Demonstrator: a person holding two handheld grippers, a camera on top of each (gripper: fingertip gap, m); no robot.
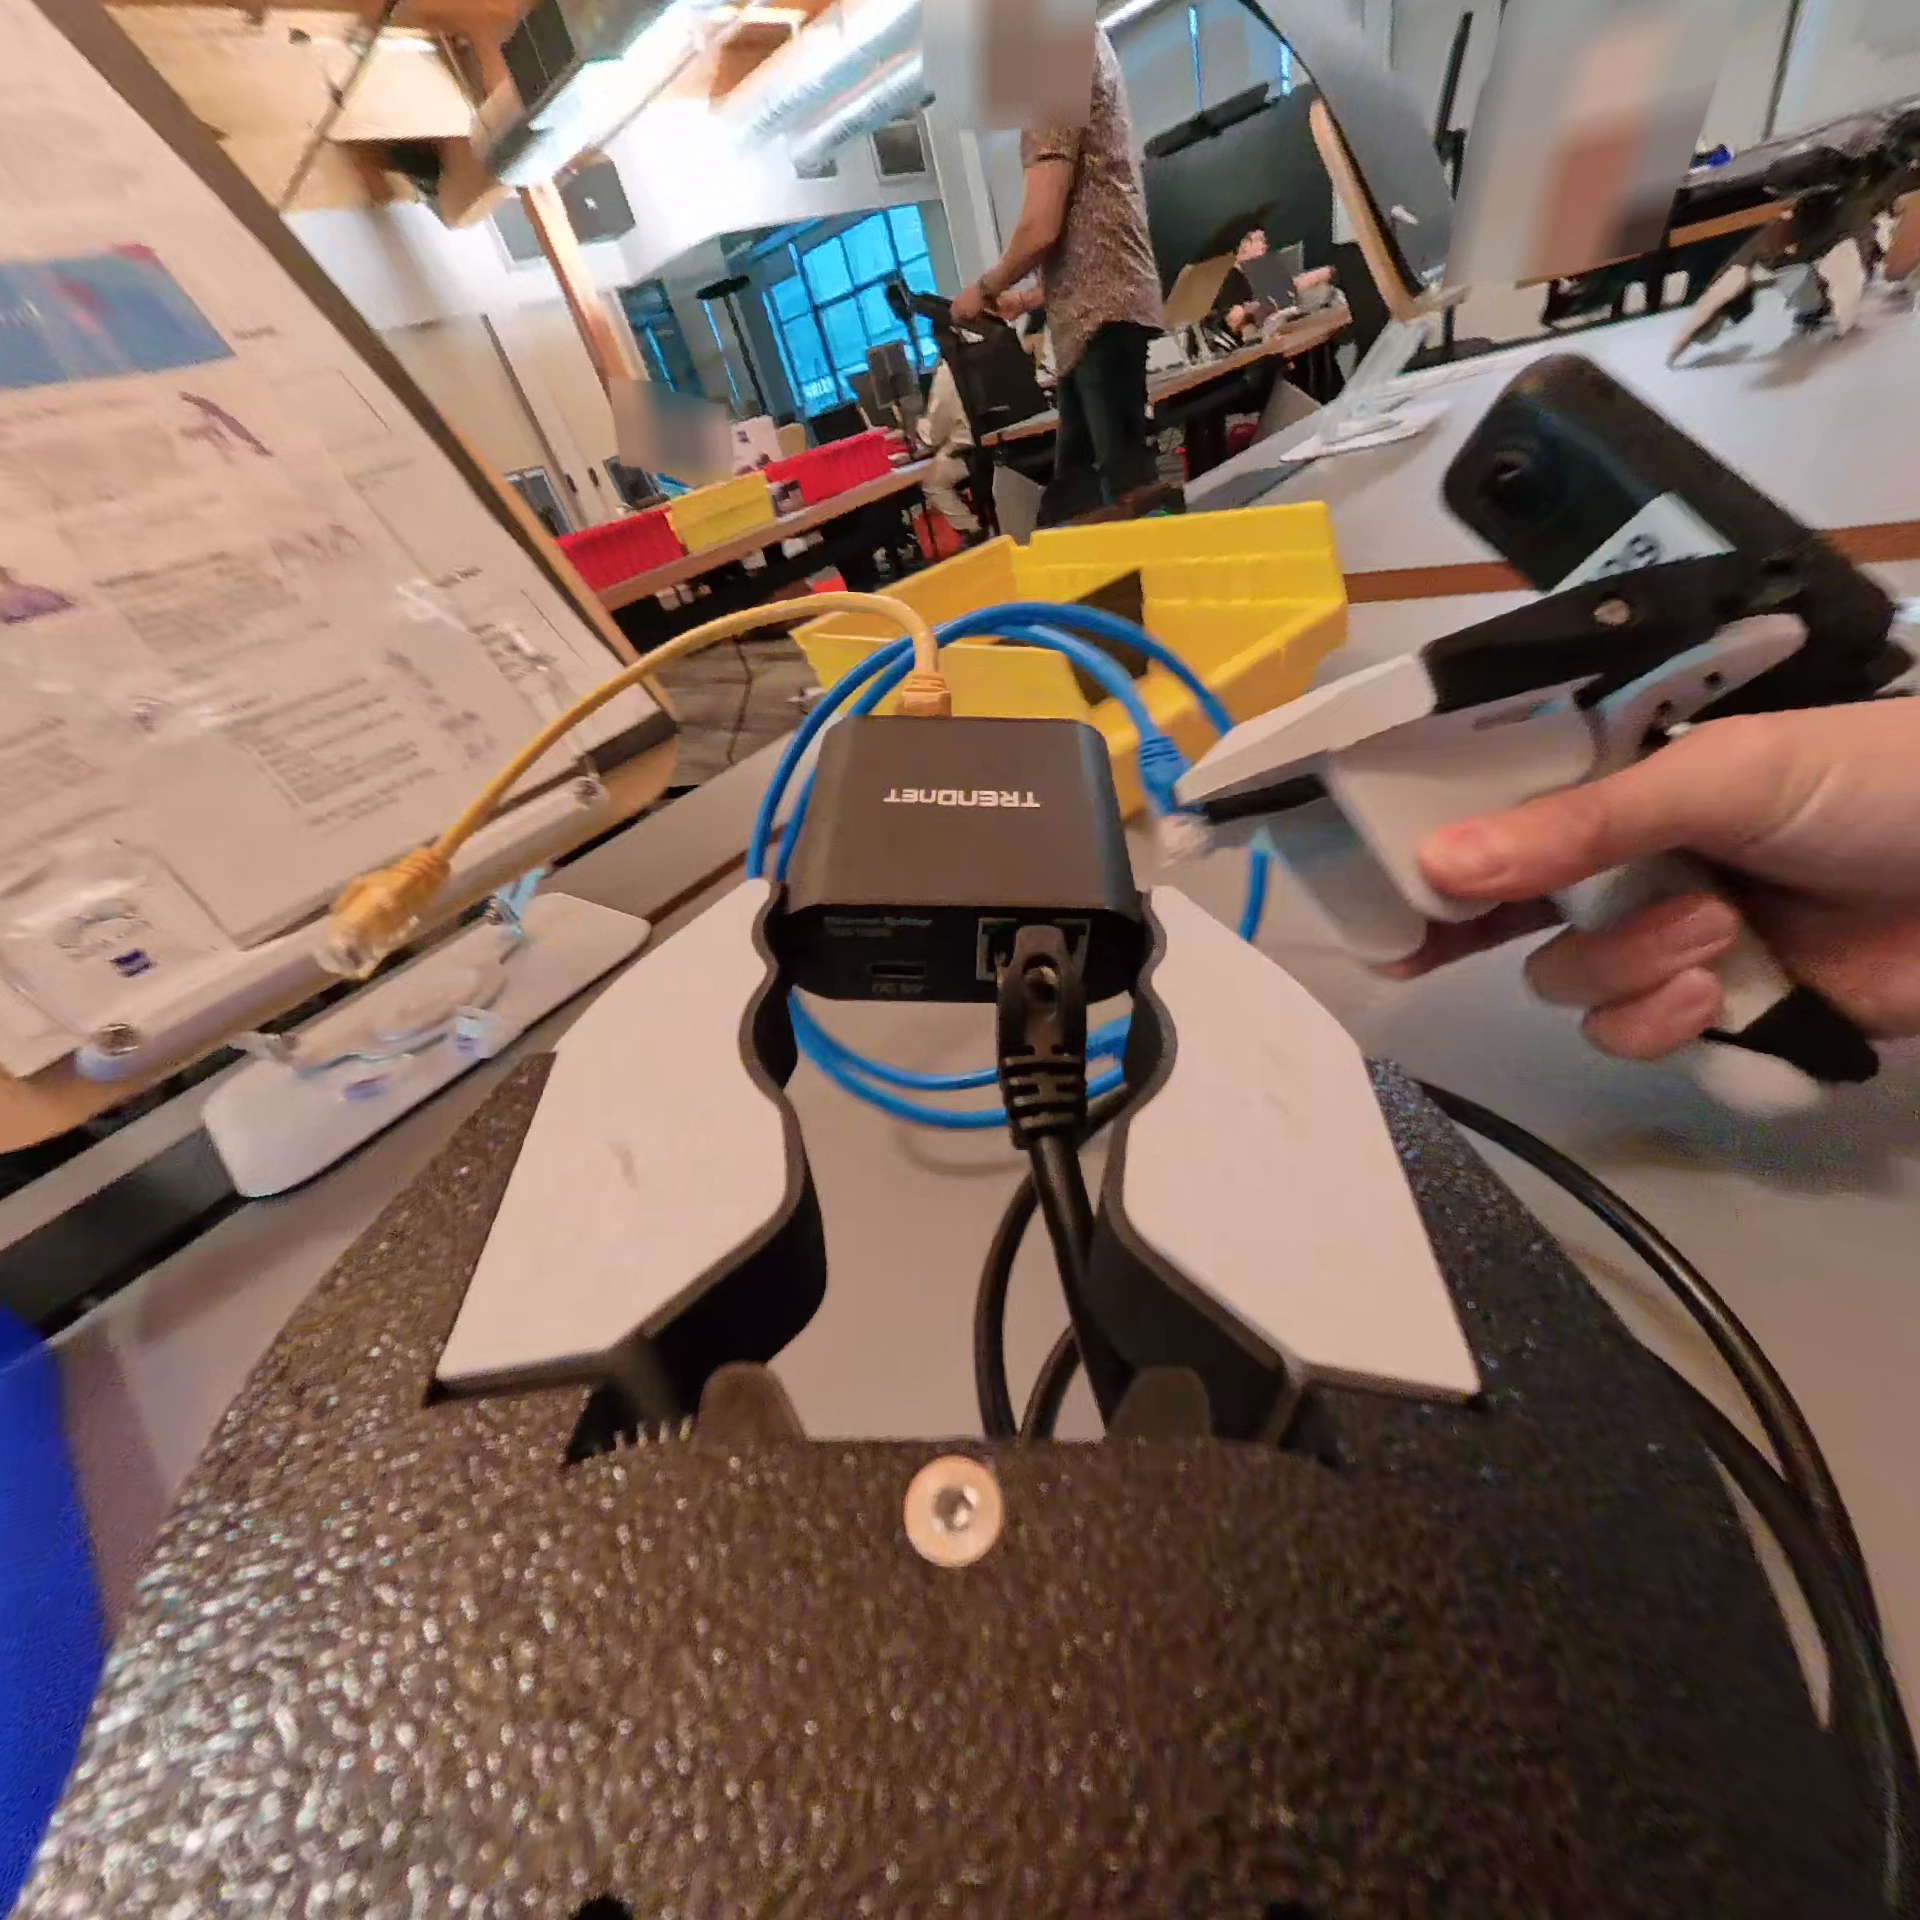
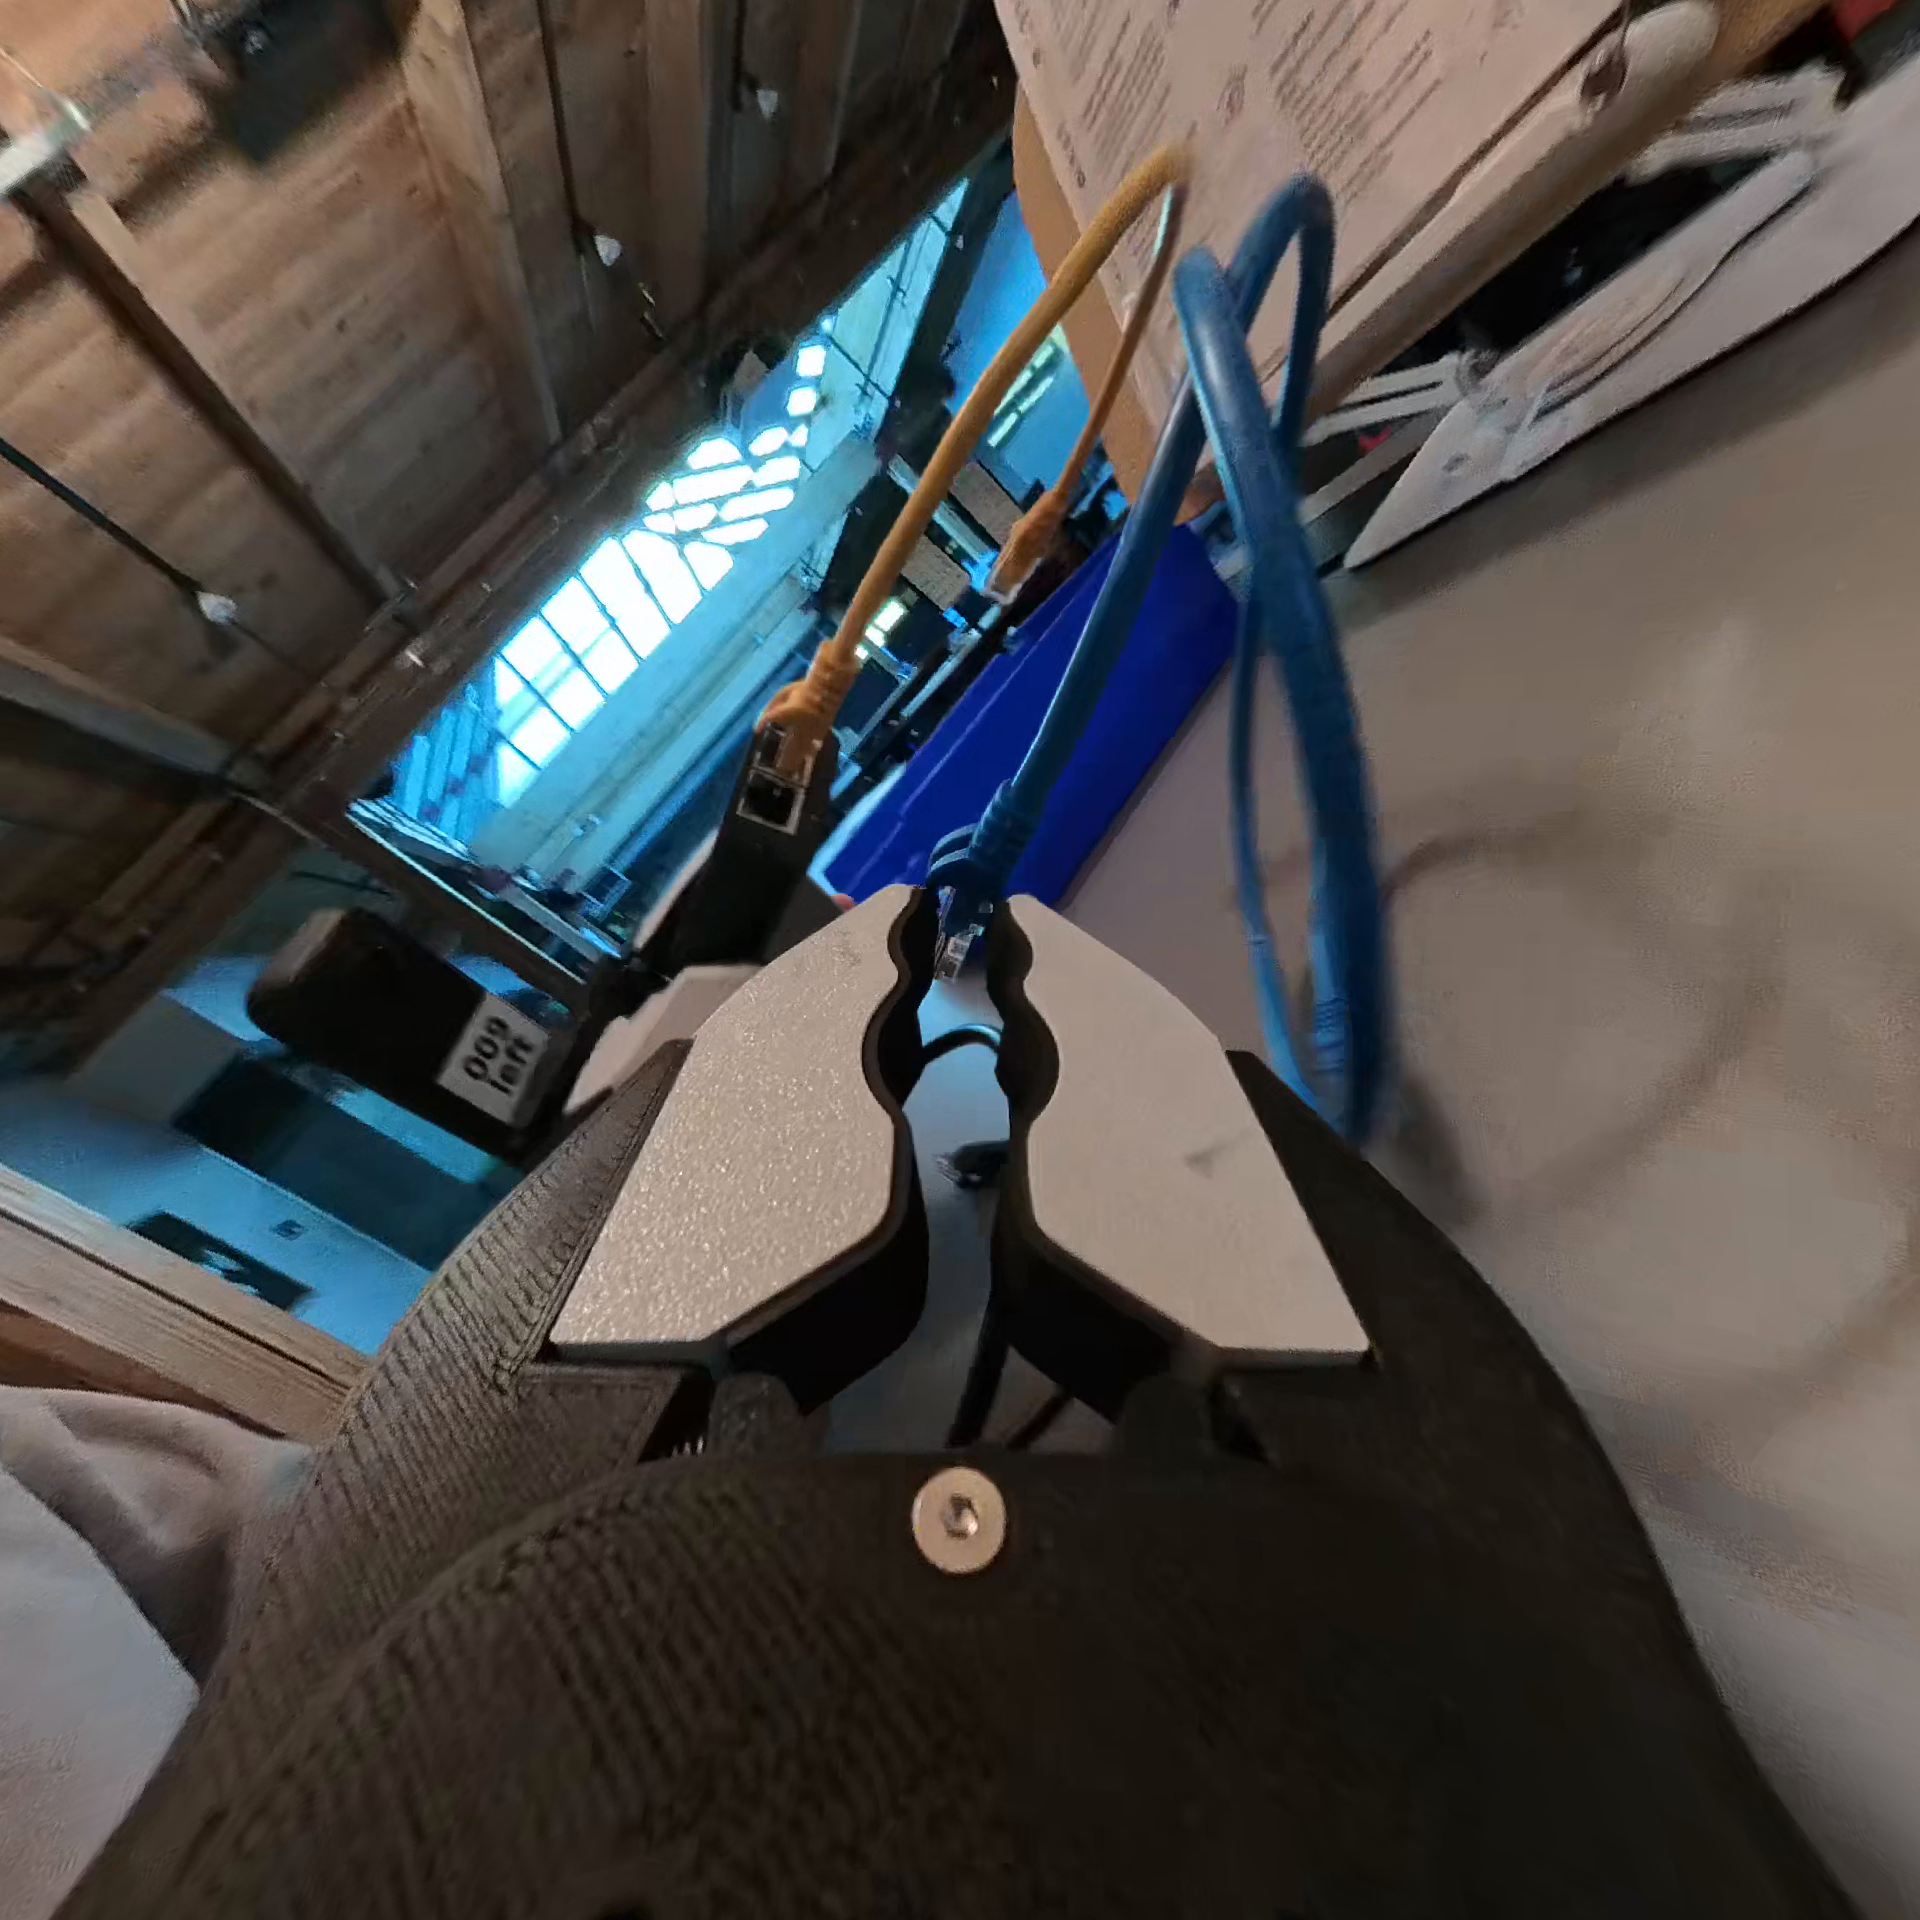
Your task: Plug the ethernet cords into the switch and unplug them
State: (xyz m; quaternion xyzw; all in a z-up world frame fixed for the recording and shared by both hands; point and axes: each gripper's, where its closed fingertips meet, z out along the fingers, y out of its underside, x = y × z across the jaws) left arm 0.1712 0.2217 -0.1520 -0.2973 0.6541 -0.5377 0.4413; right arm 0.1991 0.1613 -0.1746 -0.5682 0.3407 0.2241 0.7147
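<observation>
My left gripper (image 1: pixel 961 914) is shut on the black switch (image 1: pixel 956 821) and holds it by its sides. A black cord (image 1: pixel 1044 1049) is plugged into the switch's near port. A yellow cord (image 1: pixel 925 691) is plugged into its far side, and its other plug (image 1: pixel 379 904) hangs loose at the left. My right gripper (image 2: pixel 954 920) is shut on the blue cord's plug (image 2: pixel 961 930). In the left wrist view that gripper (image 1: pixel 1195 800) holds the plug (image 1: pixel 1179 831) just right of the switch. The switch (image 2: pixel 774 800) shows an empty port in the right wrist view.
The blue cord (image 1: pixel 831 748) loops behind and under the switch. A yellow bin (image 1: pixel 1195 592) stands behind it. A poster board (image 1: pixel 208 520) on a clear stand (image 1: pixel 416 1018) is at the left. A blue bin (image 2: pixel 1039 727) lies beyond the switch. A person stands far back.
</observation>
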